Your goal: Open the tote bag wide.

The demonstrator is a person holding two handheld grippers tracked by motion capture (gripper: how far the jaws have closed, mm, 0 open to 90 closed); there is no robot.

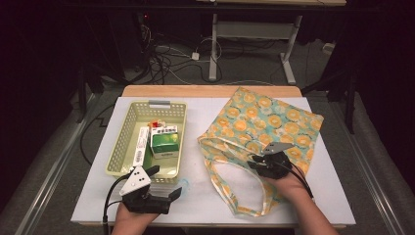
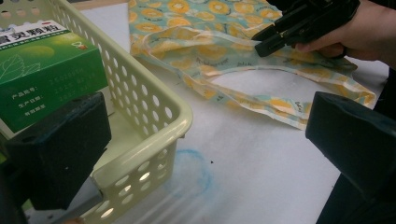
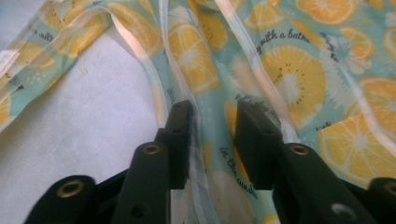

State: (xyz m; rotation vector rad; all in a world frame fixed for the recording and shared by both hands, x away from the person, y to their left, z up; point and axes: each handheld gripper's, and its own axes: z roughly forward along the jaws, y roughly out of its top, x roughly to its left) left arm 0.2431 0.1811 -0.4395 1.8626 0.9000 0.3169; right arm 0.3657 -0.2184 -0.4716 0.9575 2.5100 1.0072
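A cloth tote bag [image 1: 264, 117] printed with orange slices lies flat on the right of the white table top, its handle loop [image 1: 220, 186] trailing toward me. My right gripper [image 1: 253, 162] rests on the bag's near-left edge. In the right gripper view its jaws [image 3: 212, 116] stand a little apart, open, with the bag's fabric [image 3: 289, 70] and a pale hem strip between them. My left gripper [image 1: 165, 181] is wide open at the near right corner of a pale green basket [image 1: 183, 132]. One jaw sits over the basket rim [image 2: 154, 88], the other over bare table.
The basket holds a green box [image 1: 164, 142] and a long white box [image 1: 141, 147]. A faint blue mark [image 2: 187, 168] is on the table by the basket corner. The right gripper [image 2: 264, 44] and hand show over the bag. Beyond the table's far wooden edge [image 1: 210, 90] are cables and desk legs.
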